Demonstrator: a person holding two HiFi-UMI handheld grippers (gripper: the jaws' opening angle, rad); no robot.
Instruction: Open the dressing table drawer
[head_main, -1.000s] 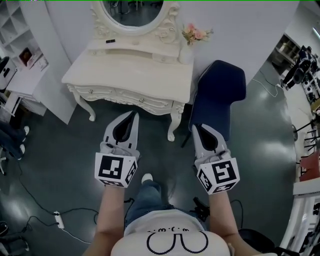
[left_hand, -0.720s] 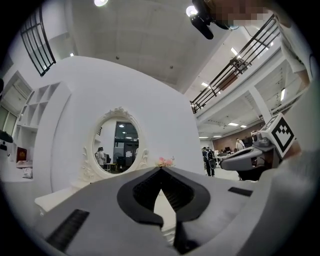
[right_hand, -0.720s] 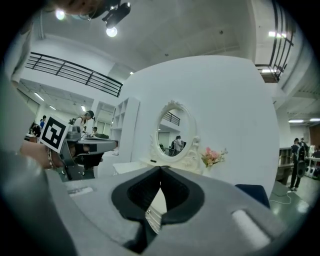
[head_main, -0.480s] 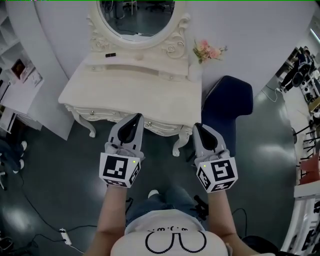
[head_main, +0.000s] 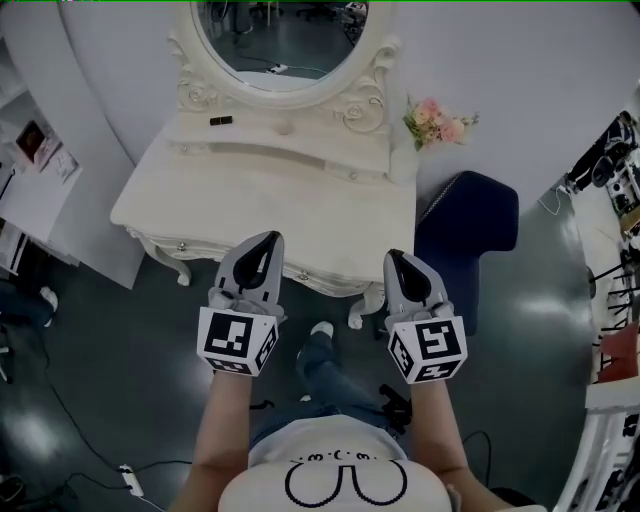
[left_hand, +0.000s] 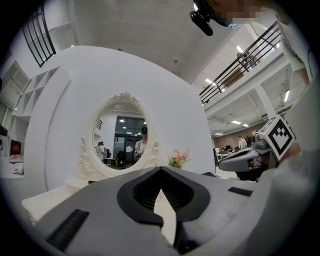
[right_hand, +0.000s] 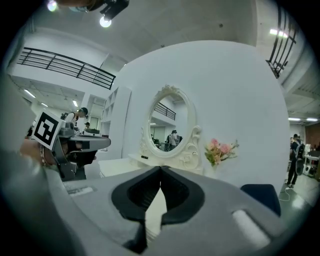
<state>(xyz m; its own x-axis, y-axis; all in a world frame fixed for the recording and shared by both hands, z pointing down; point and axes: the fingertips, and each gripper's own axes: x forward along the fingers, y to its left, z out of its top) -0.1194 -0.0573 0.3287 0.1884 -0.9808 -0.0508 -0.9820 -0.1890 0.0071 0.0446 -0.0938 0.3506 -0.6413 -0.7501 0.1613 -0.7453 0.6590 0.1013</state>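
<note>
A cream dressing table (head_main: 250, 190) with an oval mirror (head_main: 280, 40) stands against the white wall. Its carved front holds drawers with small knobs (head_main: 181, 246); the drawers look closed. My left gripper (head_main: 268, 238) is shut and empty, its tips over the table's front edge left of centre. My right gripper (head_main: 392, 257) is also shut and empty, over the front right corner. In the left gripper view the shut jaw tips (left_hand: 161, 168) point level at the mirror (left_hand: 122, 132). The right gripper view shows the shut tips (right_hand: 161, 168) below the mirror (right_hand: 170, 127).
A dark blue chair (head_main: 470, 240) stands right of the table. Pink flowers in a vase (head_main: 440, 122) sit at the table's back right corner. A small black item (head_main: 221, 121) lies on the raised shelf. White shelving (head_main: 35, 150) stands at left; cables (head_main: 60, 420) lie on the floor.
The person has walked up to the dressing table. Both shut grippers moved forward from above the floor to above the table's front edge.
</note>
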